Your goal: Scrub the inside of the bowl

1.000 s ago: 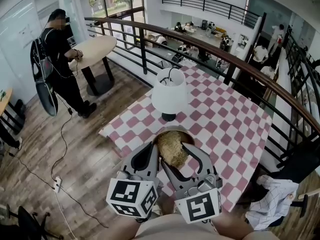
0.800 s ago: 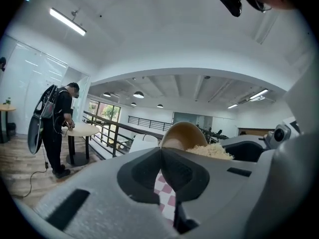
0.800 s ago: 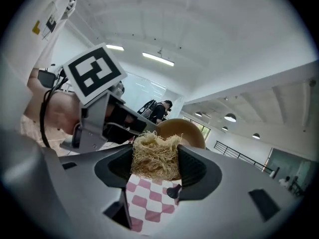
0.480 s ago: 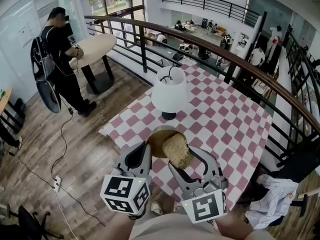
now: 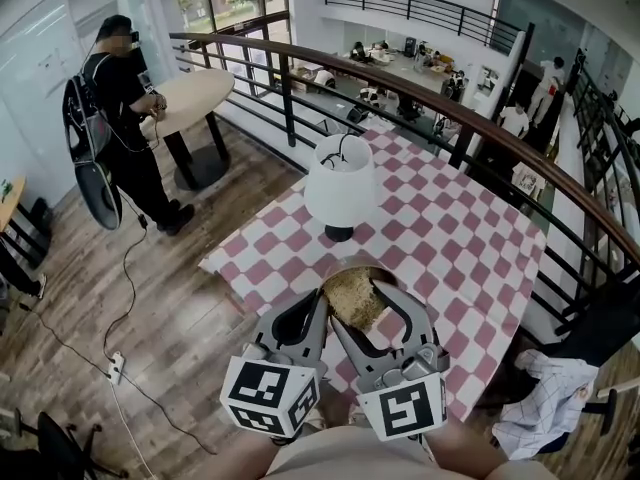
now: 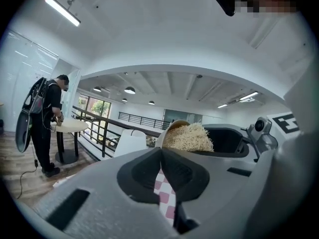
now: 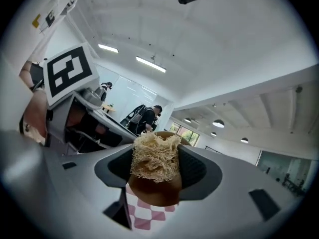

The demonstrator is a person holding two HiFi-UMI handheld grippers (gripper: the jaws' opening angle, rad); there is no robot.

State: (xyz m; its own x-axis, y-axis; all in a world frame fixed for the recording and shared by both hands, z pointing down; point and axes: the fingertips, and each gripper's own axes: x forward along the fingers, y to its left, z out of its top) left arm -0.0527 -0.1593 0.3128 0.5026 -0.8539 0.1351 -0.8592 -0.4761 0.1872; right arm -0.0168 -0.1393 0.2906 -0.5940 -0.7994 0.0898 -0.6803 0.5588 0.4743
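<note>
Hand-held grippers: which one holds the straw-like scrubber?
The right hand-held gripper, whose jaws clamp the fibrous scrubber inside the brown bowl; the left hand-held gripper holds none.

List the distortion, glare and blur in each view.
Head view: fisheye bows the railing; even daylight, sharp throughout. Left gripper view: round black vignette, glaring ceiling tube, jaws looming large, closed at the bowl rim. Right gripper view: same vignette, scrubber crisp between the jaws.
</note>
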